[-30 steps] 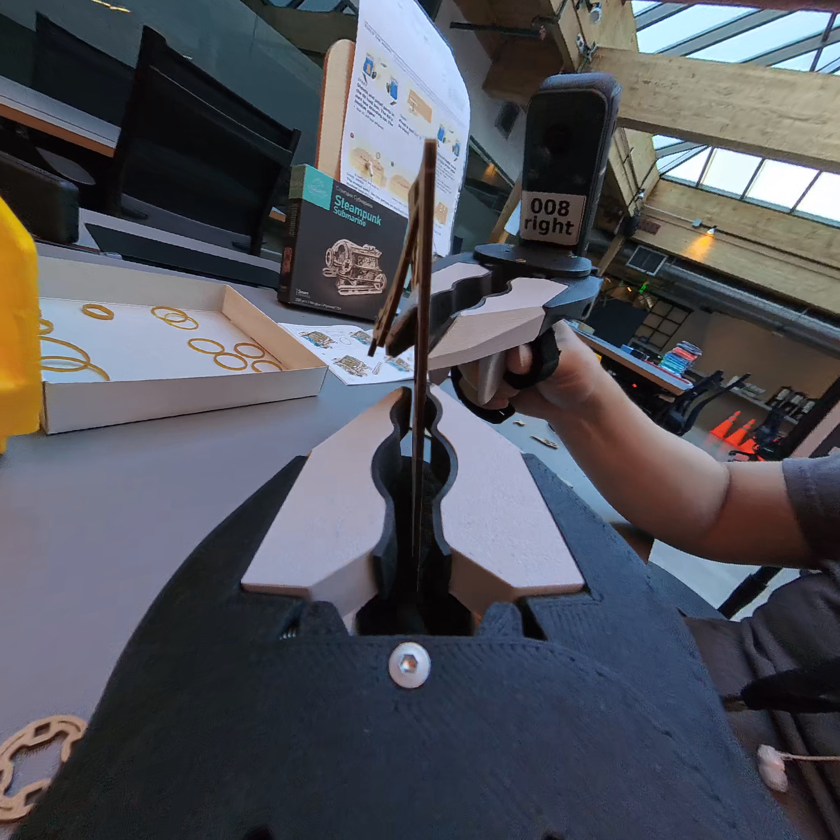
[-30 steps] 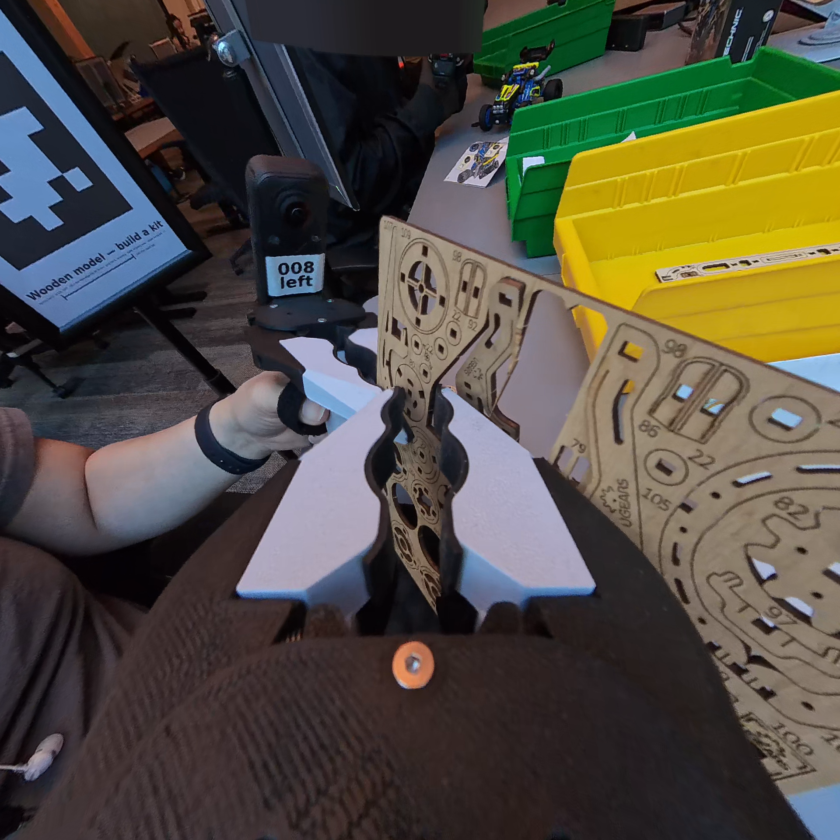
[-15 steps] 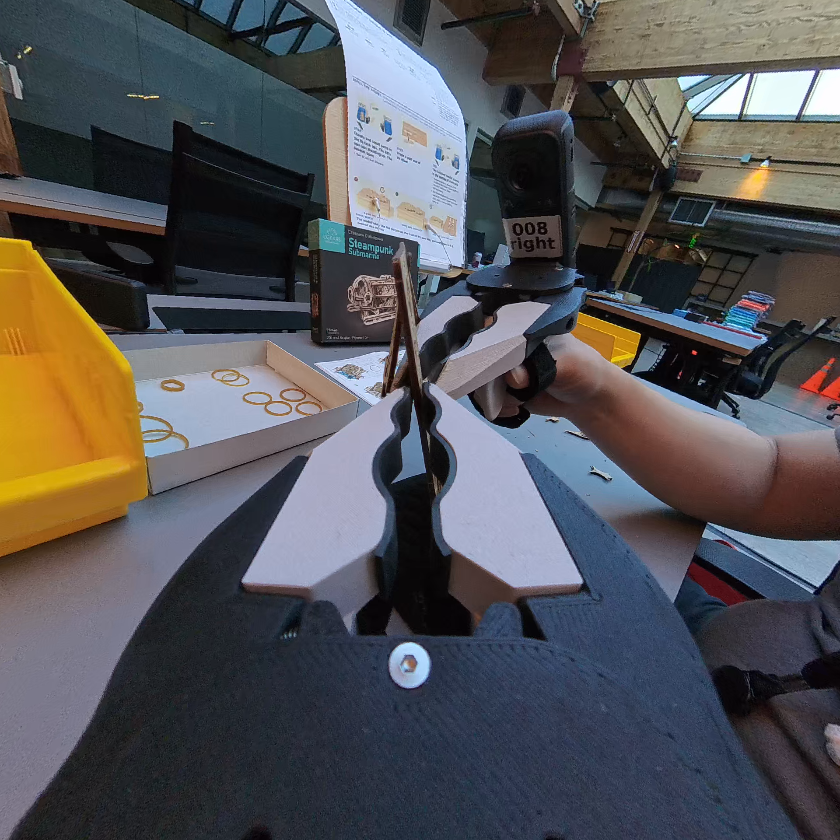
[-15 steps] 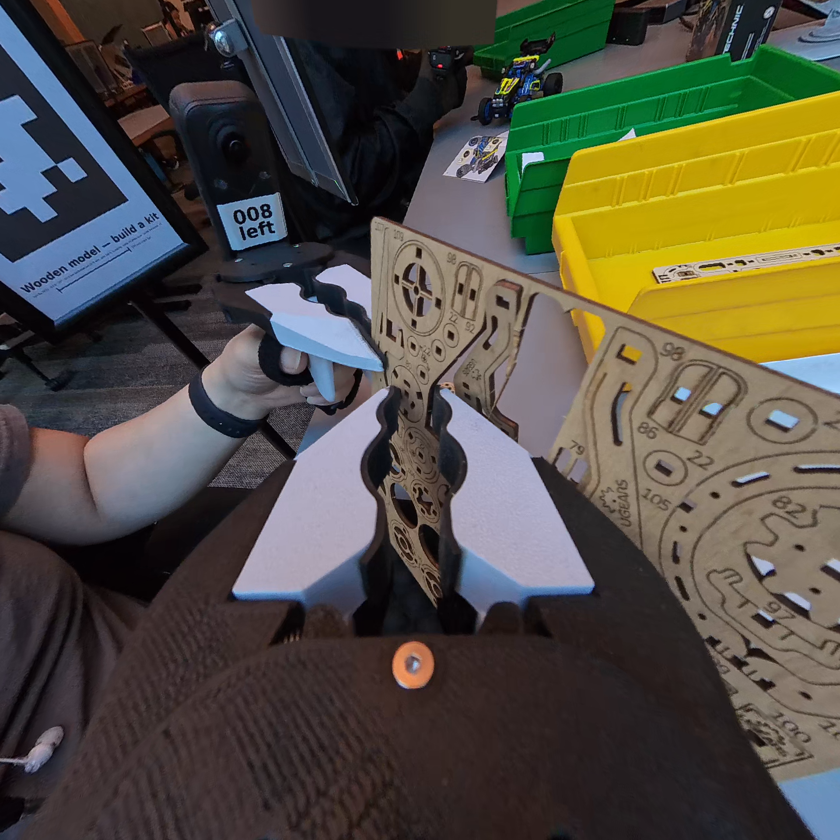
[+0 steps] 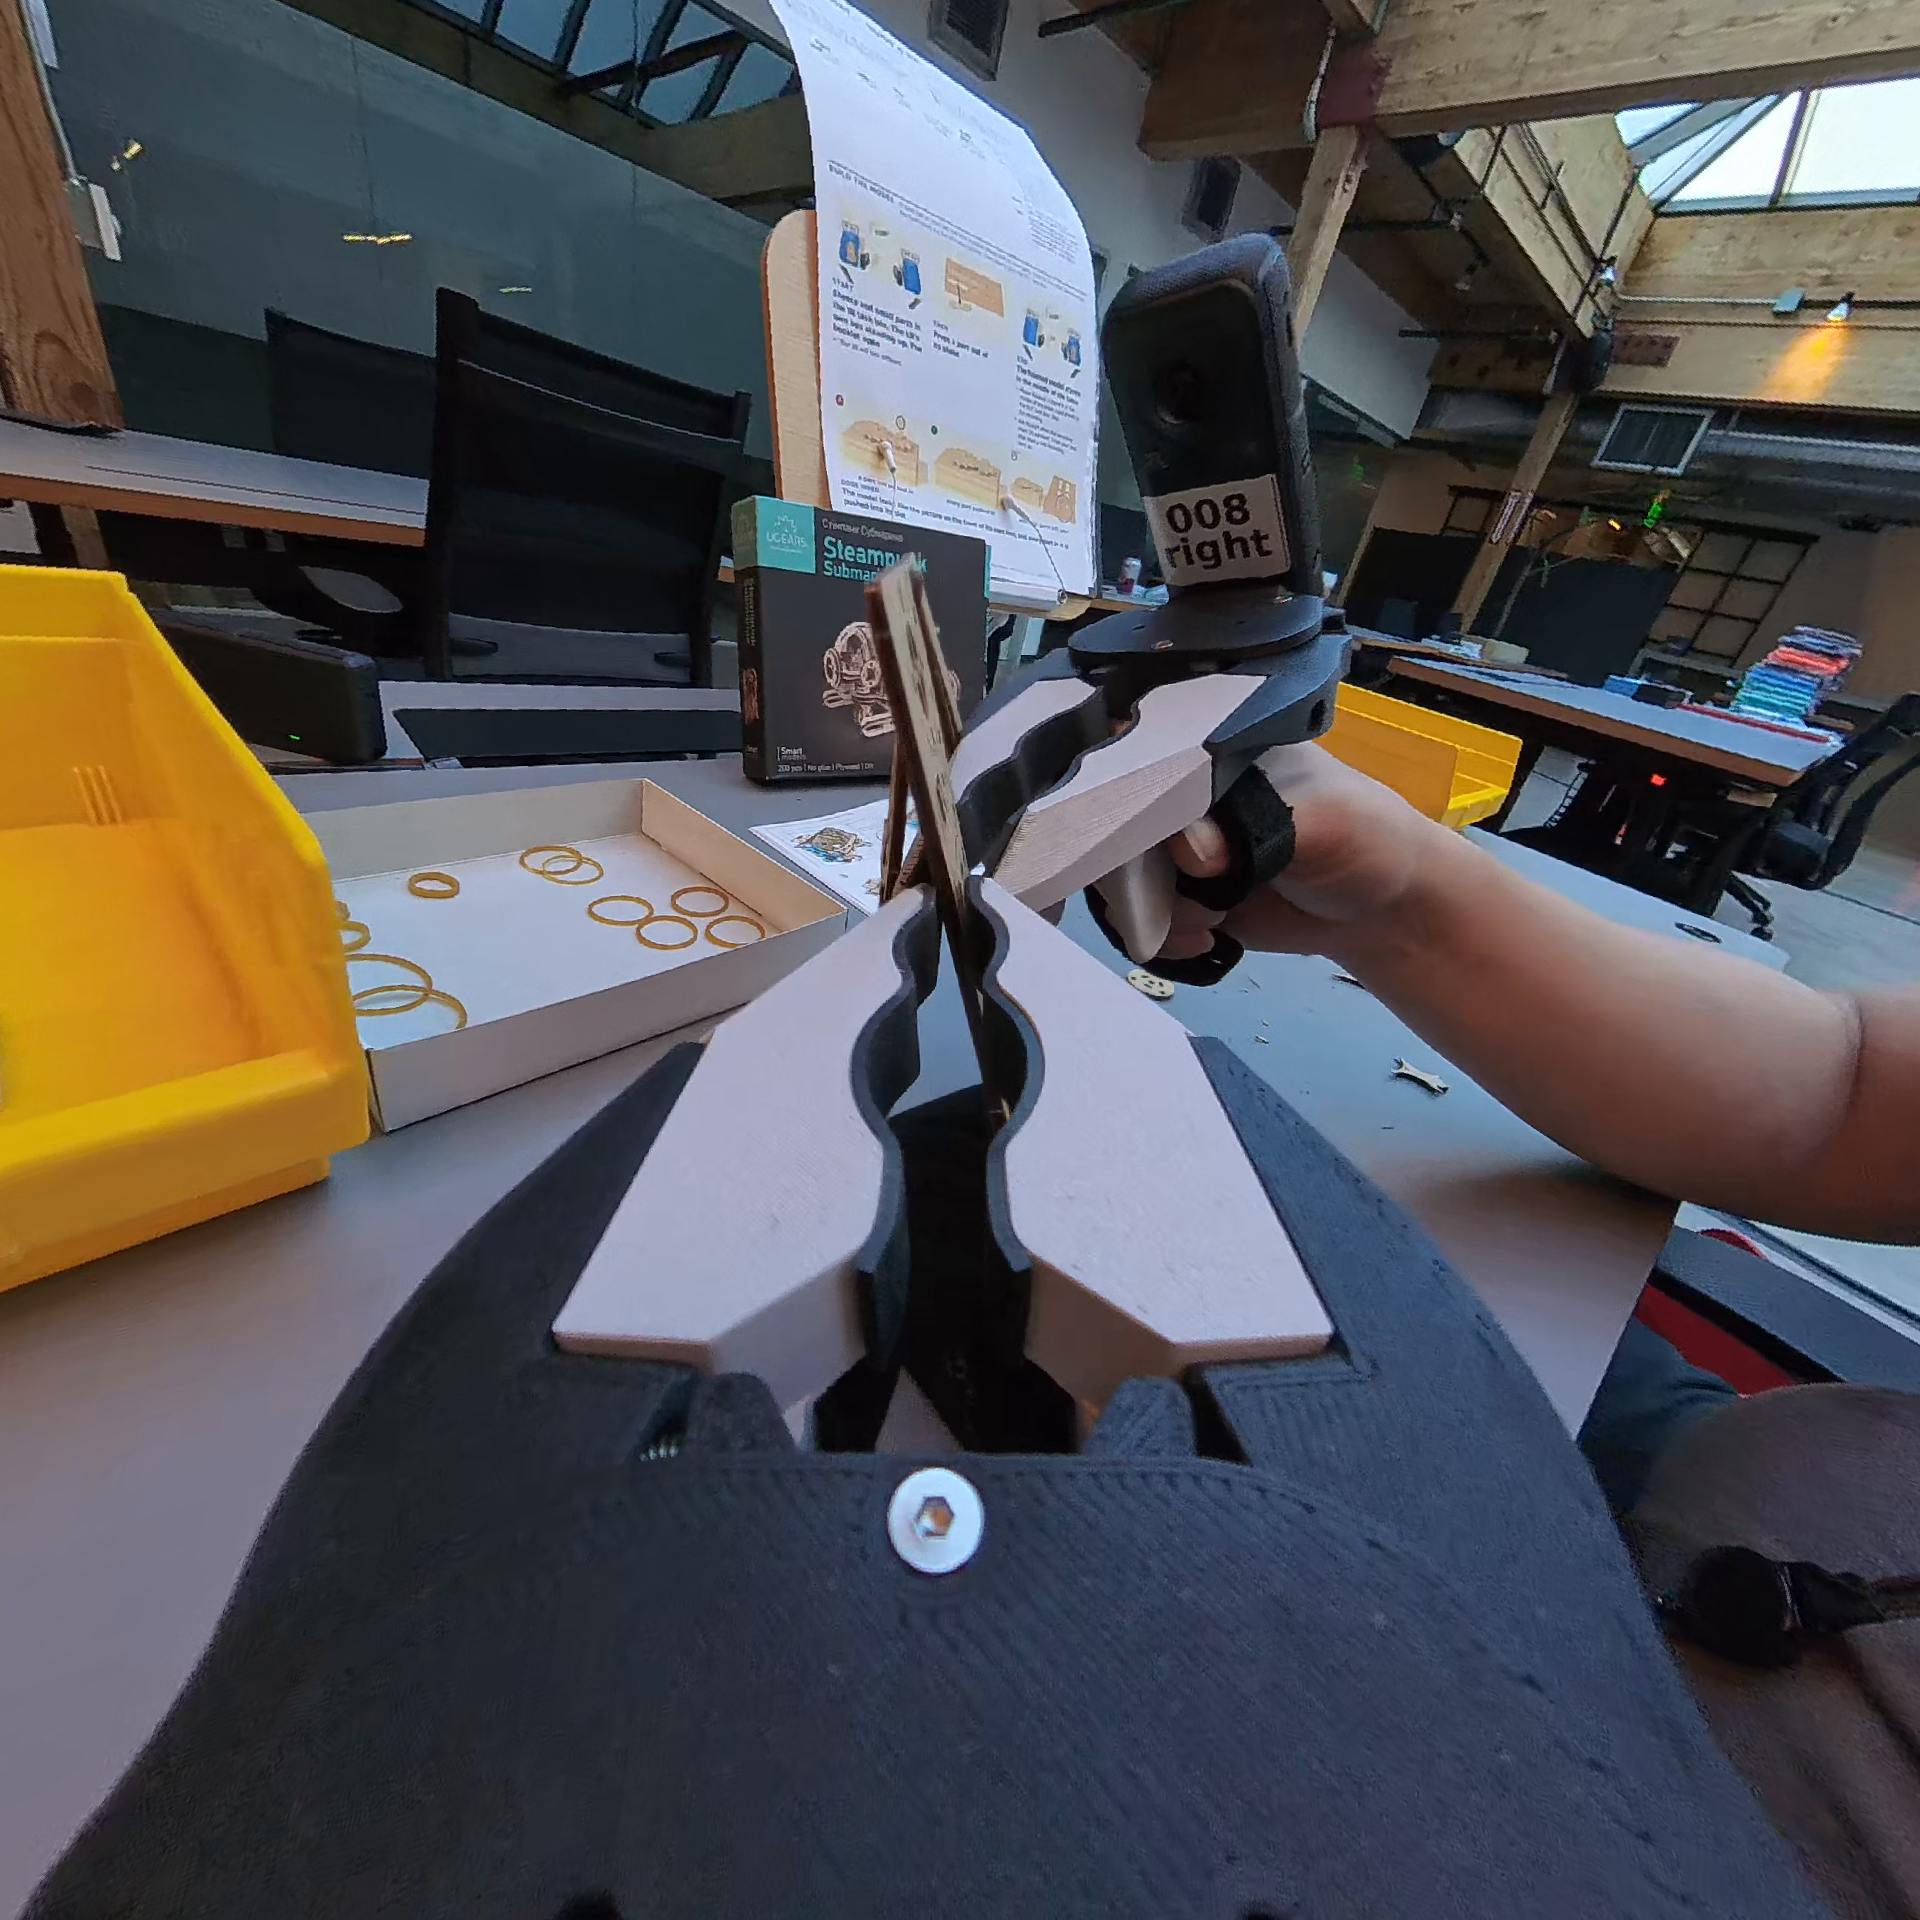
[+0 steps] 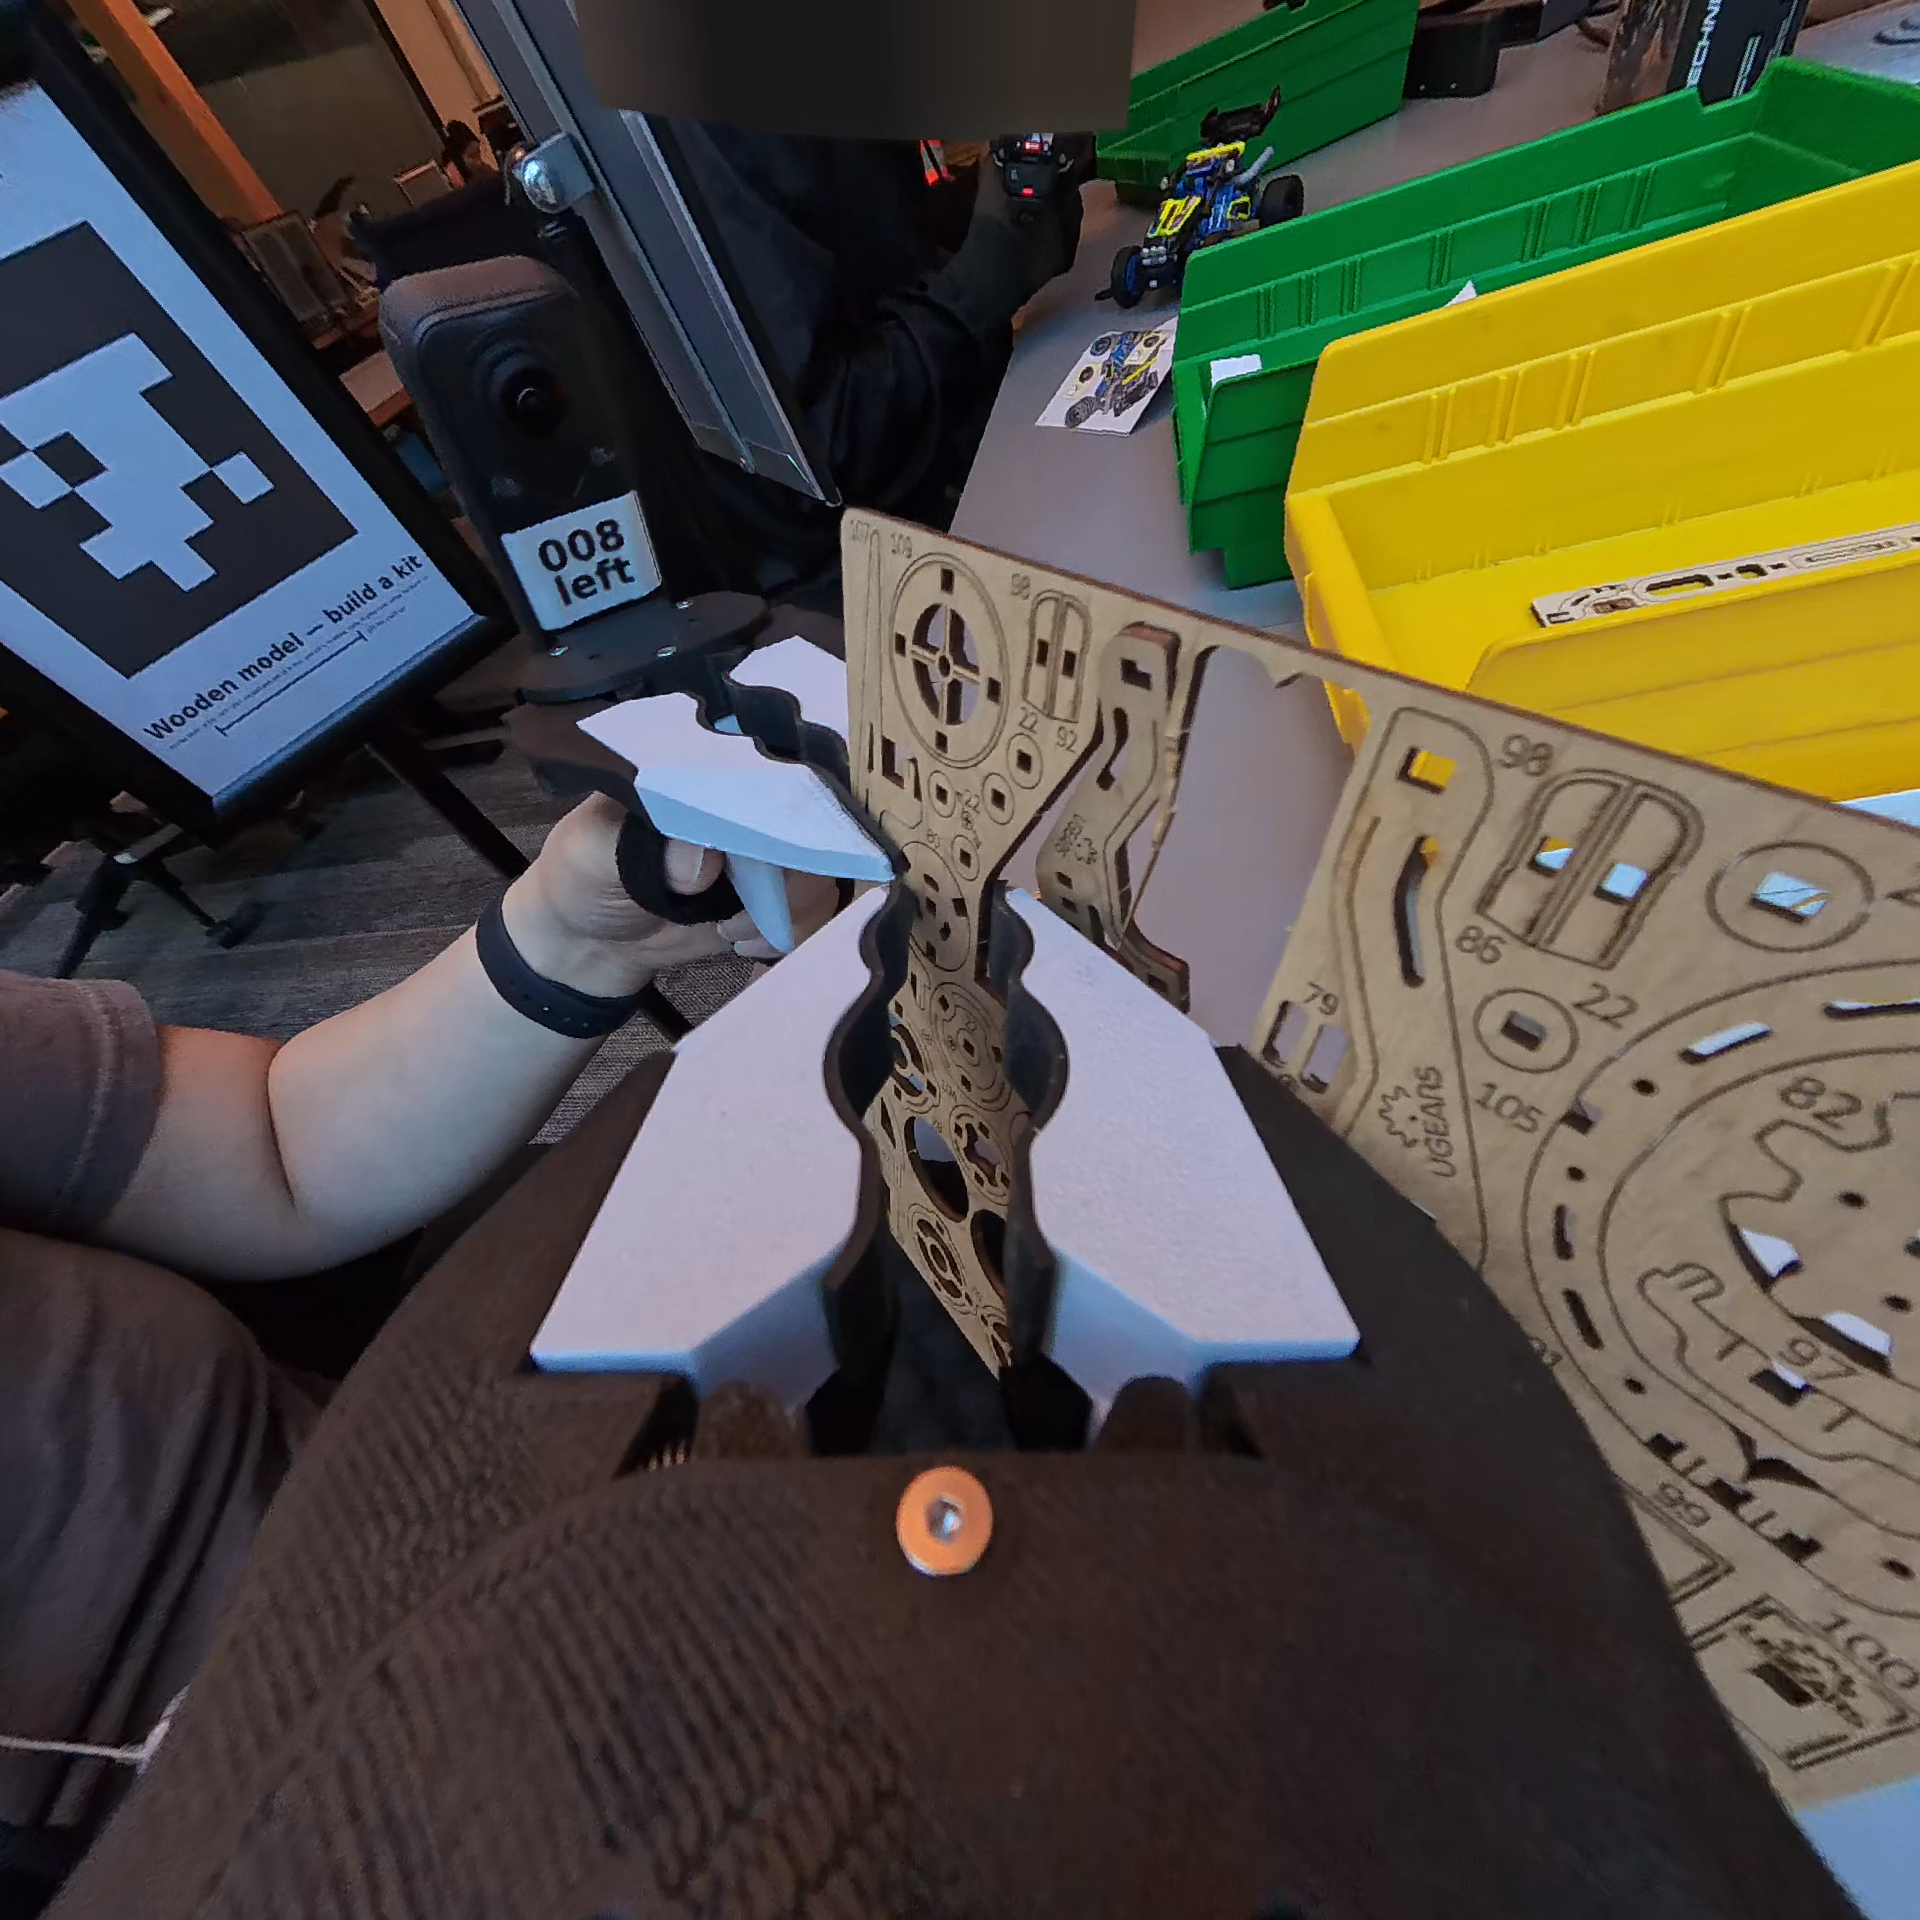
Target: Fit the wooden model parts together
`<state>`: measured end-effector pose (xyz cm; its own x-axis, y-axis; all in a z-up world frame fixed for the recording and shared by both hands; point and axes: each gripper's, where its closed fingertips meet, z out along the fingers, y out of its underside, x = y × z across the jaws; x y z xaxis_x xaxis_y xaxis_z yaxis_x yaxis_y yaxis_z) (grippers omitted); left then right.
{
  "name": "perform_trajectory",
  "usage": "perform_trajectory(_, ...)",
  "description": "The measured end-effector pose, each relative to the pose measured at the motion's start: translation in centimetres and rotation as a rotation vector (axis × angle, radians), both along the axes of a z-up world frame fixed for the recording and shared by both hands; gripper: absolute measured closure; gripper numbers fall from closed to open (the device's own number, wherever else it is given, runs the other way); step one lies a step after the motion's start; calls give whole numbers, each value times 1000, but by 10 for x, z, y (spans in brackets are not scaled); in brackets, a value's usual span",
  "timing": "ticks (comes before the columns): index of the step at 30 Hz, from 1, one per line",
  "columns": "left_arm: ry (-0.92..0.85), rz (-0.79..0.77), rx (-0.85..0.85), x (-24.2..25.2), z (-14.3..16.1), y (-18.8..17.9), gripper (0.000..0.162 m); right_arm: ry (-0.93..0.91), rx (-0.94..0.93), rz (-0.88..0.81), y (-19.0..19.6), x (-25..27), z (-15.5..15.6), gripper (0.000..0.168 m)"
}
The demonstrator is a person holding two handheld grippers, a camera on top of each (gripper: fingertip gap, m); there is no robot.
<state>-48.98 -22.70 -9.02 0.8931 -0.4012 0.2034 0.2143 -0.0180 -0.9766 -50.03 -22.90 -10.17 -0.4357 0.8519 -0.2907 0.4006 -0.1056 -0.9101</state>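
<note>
the right gripper (image 6: 940, 894) is clamping the laser-cut plywood sheet (image 6: 1558, 1039) edgewise, and the left gripper (image 5: 951, 894) is pinching the same sheet's narrow end, holding it in the air above the table (image 5: 260, 1403). most parts are sitting unpunched; i judge assembly barely begun. farther off, 2 yellow bins (image 6: 1621, 499) and a box lid of rubber bands (image 5: 665, 925) are waiting.

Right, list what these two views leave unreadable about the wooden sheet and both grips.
- Wooden sheet: in the right wrist view its right and lower parts run off the frame edge.
- Left wrist view: sheet seen edge-on, so its face is hidden.
- Right gripper: the contact deep between its fingers is shadowed.
- Left gripper: its far tips hide the sheet's contact with the right gripper.
</note>
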Motion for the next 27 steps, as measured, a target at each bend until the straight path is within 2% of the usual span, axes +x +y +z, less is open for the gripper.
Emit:
perform_trajectory(3,-58,7,28,-6,7,-3,156,-3,8,-2,0,0,-1,155)
perform_trajectory(4,-71,-4,38,-7,9,-5,161,-3,10,-3,0,0,-1,155)
perform_trajectory(8,-47,-20,20,-6,7,-6,161,-4,14,-3,-1,-1,-2,155)
perform_trajectory(10,-38,-27,-3,-3,4,-4,155,-4,14,-5,0,-1,-2,155)
perform_trajectory(11,-35,-29,-18,-2,2,-3,160,-4,13,-2,-1,-1,-2,155)
perform_trajectory(13,-42,-22,-13,-3,2,-2,161,-3,16,-9,0,-1,-2,155)
perform_trajectory(27,-117,-29,-37,-3,0,-3,162,-21,-18,-16,-1,-2,-2,156)
